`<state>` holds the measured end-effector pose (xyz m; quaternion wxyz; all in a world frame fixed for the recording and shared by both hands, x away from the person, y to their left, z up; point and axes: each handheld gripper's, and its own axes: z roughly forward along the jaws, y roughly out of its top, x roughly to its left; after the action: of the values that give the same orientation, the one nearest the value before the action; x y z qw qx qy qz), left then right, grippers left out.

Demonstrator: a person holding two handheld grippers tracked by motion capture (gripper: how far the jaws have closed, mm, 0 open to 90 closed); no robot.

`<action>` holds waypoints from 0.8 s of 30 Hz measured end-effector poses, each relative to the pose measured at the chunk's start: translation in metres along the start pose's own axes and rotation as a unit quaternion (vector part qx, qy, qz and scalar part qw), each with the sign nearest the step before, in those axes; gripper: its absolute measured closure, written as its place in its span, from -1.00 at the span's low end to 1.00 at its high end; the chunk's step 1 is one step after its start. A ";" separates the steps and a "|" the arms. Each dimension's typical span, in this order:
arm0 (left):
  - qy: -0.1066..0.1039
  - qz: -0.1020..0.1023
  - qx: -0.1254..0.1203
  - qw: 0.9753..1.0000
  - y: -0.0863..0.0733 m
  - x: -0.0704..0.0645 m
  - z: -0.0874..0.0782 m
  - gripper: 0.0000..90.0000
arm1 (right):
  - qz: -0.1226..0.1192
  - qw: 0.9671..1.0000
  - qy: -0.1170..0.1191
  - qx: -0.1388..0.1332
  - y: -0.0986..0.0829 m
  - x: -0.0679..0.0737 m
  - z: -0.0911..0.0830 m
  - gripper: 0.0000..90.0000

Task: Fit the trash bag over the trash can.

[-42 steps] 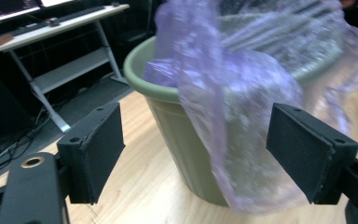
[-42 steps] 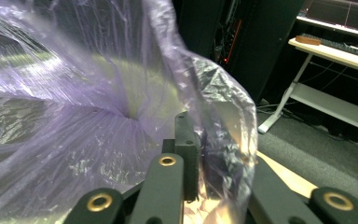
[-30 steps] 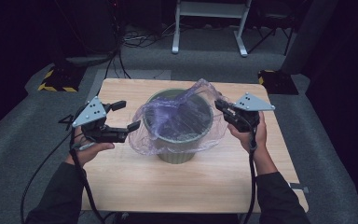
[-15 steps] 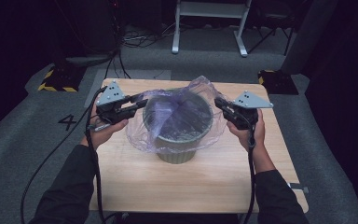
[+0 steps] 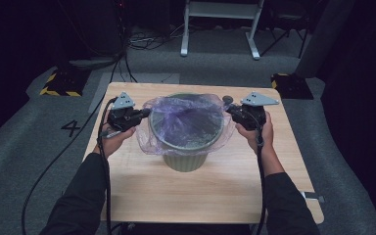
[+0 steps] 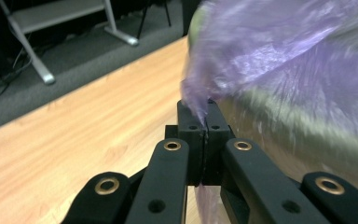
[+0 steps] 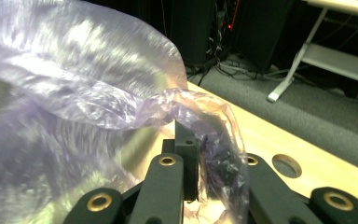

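Thin, crinkled purple plastic bag [image 5: 186, 120] is draped over the rim of a round green bin [image 5: 185, 155] mid-bench [image 5: 200, 196]. Its edge is pinched by left gripper [image 5: 144, 113] and right gripper [image 5: 228, 108]. Wooden bench, smooth grain.

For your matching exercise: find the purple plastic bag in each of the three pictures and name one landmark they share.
High view: the purple plastic bag is at centre, draped over the green bin.
Left gripper view: it fills the upper right, its edge pinched in the left tool.
Right gripper view: it covers the left, its edge caught in the right tool.
Shared landmark: the wooden table.
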<state>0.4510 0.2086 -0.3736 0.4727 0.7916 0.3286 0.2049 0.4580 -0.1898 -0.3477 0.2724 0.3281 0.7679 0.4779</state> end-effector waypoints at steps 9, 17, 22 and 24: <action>-0.003 -0.016 0.028 0.999 -0.017 0.003 0.026 0.98 | 0.018 0.999 0.005 0.031 -0.014 -0.008 0.020 0.91; -0.007 -0.021 0.050 0.999 -0.029 0.002 0.042 0.98 | 0.026 0.999 0.009 0.043 -0.026 -0.009 0.033 0.90; -0.019 -0.034 0.059 0.998 -0.041 0.005 0.044 0.98 | 0.029 0.998 0.021 0.060 -0.037 -0.009 0.039 0.89; -0.023 -0.037 0.061 0.997 -0.043 0.006 0.043 0.98 | 0.028 0.997 0.025 0.064 -0.041 -0.008 0.040 0.89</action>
<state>0.4680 0.2009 -0.4320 0.4382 0.8105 0.3590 0.1489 0.4823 -0.1872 -0.3996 0.2184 0.3539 0.7942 0.4432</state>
